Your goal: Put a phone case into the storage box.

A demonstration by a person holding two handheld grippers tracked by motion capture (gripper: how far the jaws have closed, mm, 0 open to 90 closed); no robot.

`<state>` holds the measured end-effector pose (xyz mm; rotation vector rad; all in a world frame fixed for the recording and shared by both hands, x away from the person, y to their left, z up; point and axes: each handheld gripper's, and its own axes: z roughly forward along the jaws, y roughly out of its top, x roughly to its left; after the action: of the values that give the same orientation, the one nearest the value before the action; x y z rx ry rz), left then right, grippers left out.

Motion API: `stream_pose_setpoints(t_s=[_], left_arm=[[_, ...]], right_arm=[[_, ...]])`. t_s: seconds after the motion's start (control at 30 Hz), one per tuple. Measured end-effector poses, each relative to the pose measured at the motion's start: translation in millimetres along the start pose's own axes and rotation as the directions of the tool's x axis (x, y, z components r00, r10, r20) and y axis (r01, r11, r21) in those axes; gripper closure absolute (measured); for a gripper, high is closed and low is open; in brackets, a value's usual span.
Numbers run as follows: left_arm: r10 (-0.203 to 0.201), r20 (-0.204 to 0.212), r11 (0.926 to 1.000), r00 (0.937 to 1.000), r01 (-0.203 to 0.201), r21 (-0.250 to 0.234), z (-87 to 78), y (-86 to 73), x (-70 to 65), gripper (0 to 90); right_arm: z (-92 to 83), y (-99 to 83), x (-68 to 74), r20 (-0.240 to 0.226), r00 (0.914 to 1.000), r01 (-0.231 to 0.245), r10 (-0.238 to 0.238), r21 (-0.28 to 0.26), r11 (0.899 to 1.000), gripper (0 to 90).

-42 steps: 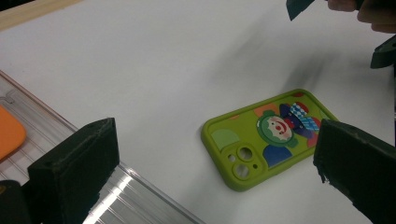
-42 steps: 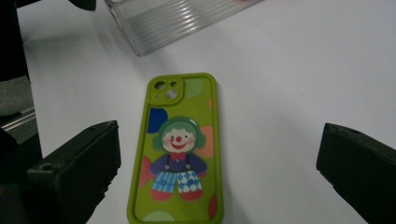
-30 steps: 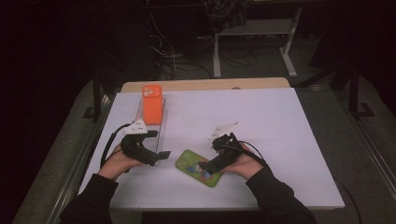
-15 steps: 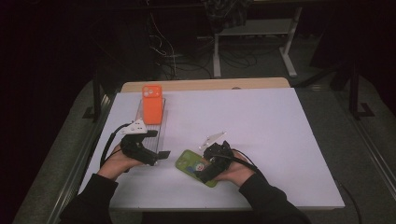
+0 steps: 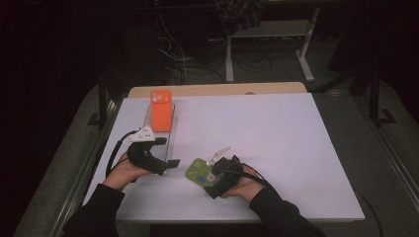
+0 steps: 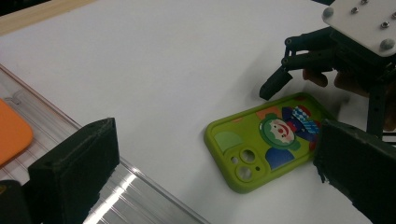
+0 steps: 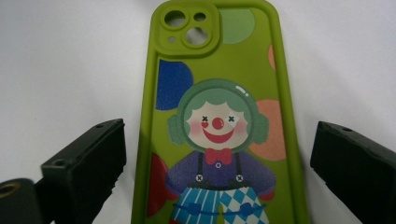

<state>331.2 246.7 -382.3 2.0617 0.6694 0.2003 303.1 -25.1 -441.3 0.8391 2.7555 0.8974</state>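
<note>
A green phone case (image 5: 197,171) with a clown picture lies face down on the white table (image 5: 276,138). My right gripper (image 5: 211,178) is at its near right end and open. In the right gripper view the case (image 7: 219,116) runs up between the two spread jaws, camera cutout at the far end, and my right gripper (image 7: 222,140) straddles it. My left gripper (image 5: 168,152) is open over the near end of a clear tray (image 5: 172,129). In the left gripper view the case (image 6: 266,140) lies ahead of my left gripper (image 6: 215,135), with one of the right gripper's fingers (image 6: 273,86) beside it.
An orange phone case (image 5: 161,116) rests on the far end of the clear tray; its corner (image 6: 11,135) shows at the left of the left gripper view. A wooden strip (image 5: 217,89) borders the table's far edge. Dark floor, cables and desk legs lie beyond.
My right gripper has moved left and toward the person, coming down over the end of the green case. The left gripper and both cases have stayed where they were.
</note>
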Motion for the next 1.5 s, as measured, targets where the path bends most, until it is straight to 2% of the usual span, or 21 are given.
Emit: stream_pose_setpoints(t_s=[0.03,0.1,0.17,0.23,0.3,0.53,0.8,0.87,0.9,0.97,1.1,1.13,1.17,1.23,1.27,1.3,1.5], left_arm=[[-0.001,0.001,1.0000,1.0000,0.001,-0.001,0.1,0.0,-0.1,0.0],[0.002,0.002,1.0000,1.0000,-0.002,-0.002,0.4,0.2,-0.1,0.0],[0.002,0.001,1.0000,1.0000,-0.002,-0.001,0.5,0.1,-0.1,0.0],[0.004,0.001,1.0000,1.0000,-0.004,0.000,0.4,0.2,0.0,0.0],[0.004,0.000,1.0000,1.0000,-0.004,0.000,0.3,0.3,0.0,0.0],[0.006,0.000,1.0000,1.0000,-0.006,-0.001,0.6,0.5,-0.1,0.0],[0.008,0.008,1.0000,0.9999,-0.008,-0.006,1.0,2.6,-1.4,0.0],[0.009,0.012,0.9999,0.9999,-0.009,-0.006,1.5,3.4,-1.4,0.0],[0.010,0.012,1.0000,0.9999,-0.010,-0.003,2.0,4.1,-1.8,0.0],[0.011,0.017,0.9999,0.9998,-0.011,-0.002,2.7,5.5,-2.5,0.0],[0.031,0.021,0.9995,0.9993,-0.031,0.003,6.9,10.7,-5.3,0.0],[0.039,0.024,0.9992,0.9990,-0.039,0.004,8.0,12.5,-6.1,0.0],[0.030,0.031,0.9995,0.9991,-0.030,-0.003,10.0,14.1,-7.9,0.0],[0.038,0.038,0.9993,0.9985,-0.038,0.002,12.9,18.2,-10.0,0.0],[0.034,0.042,0.9994,0.9986,-0.034,-0.001,15.1,20.2,-11.5,0.0],[0.030,0.043,0.9995,0.9986,-0.030,-0.007,17.2,22.4,-13.2,0.0],[0.047,0.082,0.9989,0.9955,-0.048,0.000,31.2,34.1,-19.5,0.0]], right_arm=[[0.0,0.3,2.3,-0.012,0.9996,-0.025,0.025,-0.002,1.000,6.3],[1.2,-0.8,3.0,0.001,1.0000,-0.002,0.002,-0.005,1.000,8.9],[2.1,-1.6,4.1,0.004,1.0000,0.001,-0.001,-0.001,1.000,12.0],[2.6,-2.4,3.3,0.034,0.9980,0.052,-0.053,0.004,0.999,12.8],[1.6,-2.3,5.4,0.035,0.9990,0.028,-0.029,0.009,1.000,13.3],[1.5,-3.1,7.0,0.053,0.9982,0.027,-0.027,0.010,1.000,14.9],[0.0,-2.0,3.2,0.032,0.9993,0.019,-0.019,0.016,1.000,15.3],[-4.1,-1.1,2.5,0.006,0.9996,-0.028,0.028,0.012,1.000,15.3],[-5.4,-1.3,-0.8,0.020,0.9998,-0.001,0.001,0.014,1.000,15.3],[-10.6,-0.5,-5.1,0.012,0.9999,-0.008,0.008,-0.006,1.000,15.3],[-23.2,-0.5,-18.2,0.014,0.9996,0.025,-0.025,-0.021,0.999,15.3],[-27.0,-1.0,-23.8,0.018,0.9985,0.052,-0.052,-0.019,0.998,15.3],[-30.7,-0.6,-25.5,0.011,0.9995,0.032,-0.031,-0.027,0.999,15.3],[-38.0,-0.6,-33.2,0.015,0.9985,0.053,-0.053,-0.031,0.998,15.3],[-41.9,-0.7,-37.3,0.002,0.9987,0.052,-0.052,-0.031,0.998,15.3],[-44.7,-1.1,-42.3,0.005,0.9972,0.075,-0.075,-0.032,0.997,15.3],[-61.4,-2.9,-65.6,-0.027,0.9930,0.114,-0.115,-0.035,0.993,15.3]])
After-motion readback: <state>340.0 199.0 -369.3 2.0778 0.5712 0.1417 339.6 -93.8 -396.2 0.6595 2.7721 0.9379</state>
